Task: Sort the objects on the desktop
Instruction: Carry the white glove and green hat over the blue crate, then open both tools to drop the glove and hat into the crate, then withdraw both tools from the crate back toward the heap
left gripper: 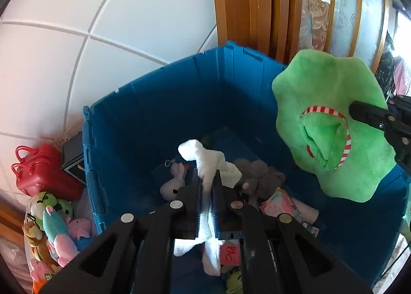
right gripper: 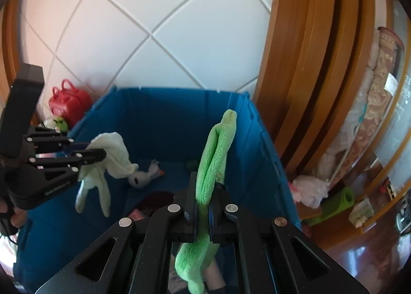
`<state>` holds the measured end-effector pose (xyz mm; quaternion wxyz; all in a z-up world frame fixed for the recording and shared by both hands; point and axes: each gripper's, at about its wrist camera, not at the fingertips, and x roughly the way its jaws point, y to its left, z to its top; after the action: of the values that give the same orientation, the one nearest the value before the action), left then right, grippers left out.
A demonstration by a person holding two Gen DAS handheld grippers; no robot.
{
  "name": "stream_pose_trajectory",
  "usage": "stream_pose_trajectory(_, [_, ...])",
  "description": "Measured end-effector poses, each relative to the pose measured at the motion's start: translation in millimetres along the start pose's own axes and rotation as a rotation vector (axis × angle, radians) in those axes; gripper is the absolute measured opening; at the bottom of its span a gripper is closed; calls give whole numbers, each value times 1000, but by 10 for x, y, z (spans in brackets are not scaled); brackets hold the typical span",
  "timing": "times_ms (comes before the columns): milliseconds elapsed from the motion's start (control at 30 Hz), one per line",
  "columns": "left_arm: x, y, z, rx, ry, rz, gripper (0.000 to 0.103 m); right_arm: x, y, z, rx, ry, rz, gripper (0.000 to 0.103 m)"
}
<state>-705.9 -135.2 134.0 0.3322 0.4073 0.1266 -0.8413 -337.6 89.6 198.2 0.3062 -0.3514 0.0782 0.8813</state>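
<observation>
A wall of large white tiles [right gripper: 179, 11] set on the diagonal, with pale grout lines, rises behind a deep blue plastic storage bin [left gripper: 159, 103]. To the right of the bin stands a brown wooden door frame [right gripper: 303, 62], and past it, in the right wrist view, a glossy reddish-brown floor [right gripper: 364, 255]. A shiny red plastic handbag [left gripper: 43, 173] sits against the wall left of the bin, with a heap of small soft toys [left gripper: 54, 222] just below it.

The left gripper [left gripper: 206, 186] is over the bin, its jaws clenched on a white plush toy [left gripper: 205, 163]. In the right wrist view the toy's limp limbs hang down from the grip, so its long axis runs roughly vertical, while its upper part bulges beyond the fingertips toward the far wall of the bin.

The right gripper [right gripper: 203, 199] is clamped on a flat green plush piece with a red-and-white striped trim [left gripper: 334, 127]. It is held above the bin's right side. From its own camera the piece appears edge-on, long axis upright, its top pointing up toward the bin's far rim and its lower end dangling below the jaws; from the left wrist view its broad, wavy-edged face is turned toward the camera.

On the bin's floor lie a small grey plush rabbit [left gripper: 174, 183], a dark grey plush toy [left gripper: 259, 178] and a pink printed packet [left gripper: 280, 204].
</observation>
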Motion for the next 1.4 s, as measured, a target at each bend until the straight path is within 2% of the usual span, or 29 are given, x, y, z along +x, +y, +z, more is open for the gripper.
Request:
stream_pose_trajectory(167, [180, 89, 65, -44, 16, 37, 8, 263, -7, 41, -18, 31, -14, 6])
stream_pose_trajectory(200, [211, 92, 85, -54, 23, 51, 12, 290, -6, 60, -11, 23, -15, 6])
stream_pose_trajectory(267, [251, 95, 106, -56, 26, 80, 31, 298, 15, 89, -5, -13, -21, 7])
stream_pose_trajectory(300, [254, 96, 103, -58, 19, 96, 53, 277, 14, 105, 9, -54, -19, 11])
stream_pose_trajectory(333, [259, 110, 100, -61, 8, 105, 70, 260, 14, 115, 22, -83, -7, 17])
stream_pose_trajectory(367, [243, 110, 86, -66, -4, 114, 73, 251, 13, 124, 38, -98, -1, 41])
stream_pose_trajectory(400, [255, 129, 85, -69, -4, 117, 73, 256, 15, 144, 44, -100, 1, 75])
stream_pose_trajectory(433, [266, 137, 85, -69, 5, 114, 73, 269, 28, 161, 43, -96, 3, 86])
stream_pose_trajectory(467, [275, 140, 79, -68, 20, 109, 73, 280, 49, 155, 34, -86, -1, 90])
stream_pose_trajectory(567, [293, 142, 58, -63, 60, 91, 73, 363, 105, 163, 14, -15, 7, 91])
stream_pose_trajectory(667, [285, 105, 16, -54, 80, 78, 73, 451, 156, 103, -11, 79, 21, 97])
stream_pose_trajectory(767, [227, 58, -39, -44, 71, 79, 73, 426, 196, 18, -43, 99, 3, 100])
stream_pose_trajectory(933, [14, 17, -132, -43, 33, 66, 73, 250, 218, -59, -56, 74, -13, 102])
stream_pose_trajectory(1167, [-535, 42, -353, -74, -69, 48, 73, -153, 397, -149, -105, 6, -56, 103])
stream_pose_trajectory(1400, [-1207, 150, -713, -105, -255, 59, 73, -747, 639, -321, -119, -135, -119, 103])
